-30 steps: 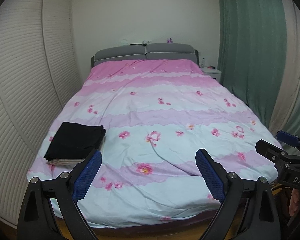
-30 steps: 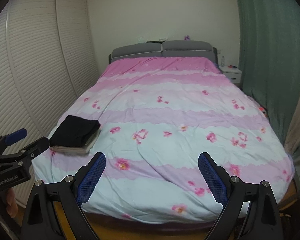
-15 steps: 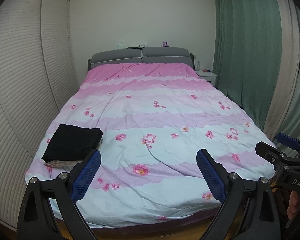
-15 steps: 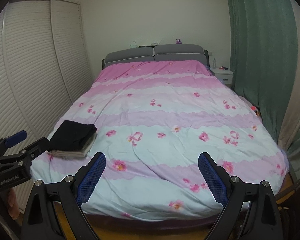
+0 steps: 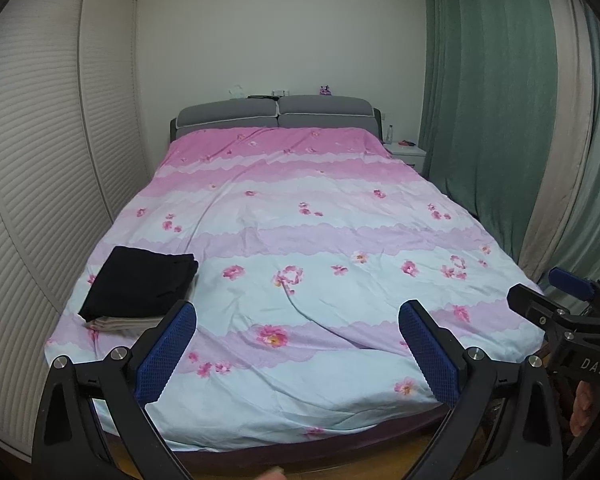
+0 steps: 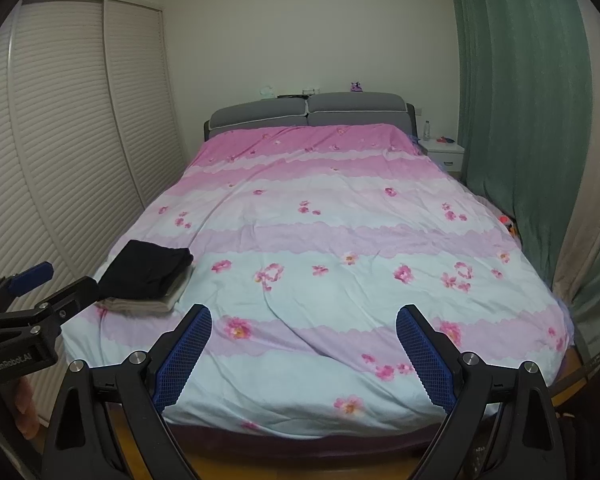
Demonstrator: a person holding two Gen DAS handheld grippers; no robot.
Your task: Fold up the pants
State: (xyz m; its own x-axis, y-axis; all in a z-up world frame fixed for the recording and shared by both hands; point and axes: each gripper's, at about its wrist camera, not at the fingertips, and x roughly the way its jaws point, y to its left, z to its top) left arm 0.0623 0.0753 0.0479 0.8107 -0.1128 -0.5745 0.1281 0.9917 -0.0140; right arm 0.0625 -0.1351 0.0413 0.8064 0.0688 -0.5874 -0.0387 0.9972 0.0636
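Folded black pants [image 5: 140,282] lie on top of a folded beige garment [image 5: 120,324] at the near left of the bed [image 5: 300,240]; the stack also shows in the right wrist view [image 6: 148,276]. My left gripper [image 5: 298,354] is open and empty, held off the foot of the bed. My right gripper [image 6: 304,358] is open and empty, also off the foot of the bed. Each gripper shows at the edge of the other's view: the right one [image 5: 568,320] and the left one [image 6: 32,308].
The bed has a pink and pale floral duvet and a grey headboard [image 5: 276,114]. Louvered wardrobe doors [image 5: 40,160] stand along the left. Green curtains [image 5: 492,100] hang on the right, with a white nightstand [image 5: 408,154] beside the headboard.
Both grippers have drawn back from the bed and risen a little, so more of the room shows. The folded stack has not moved. Both grippers stay open.
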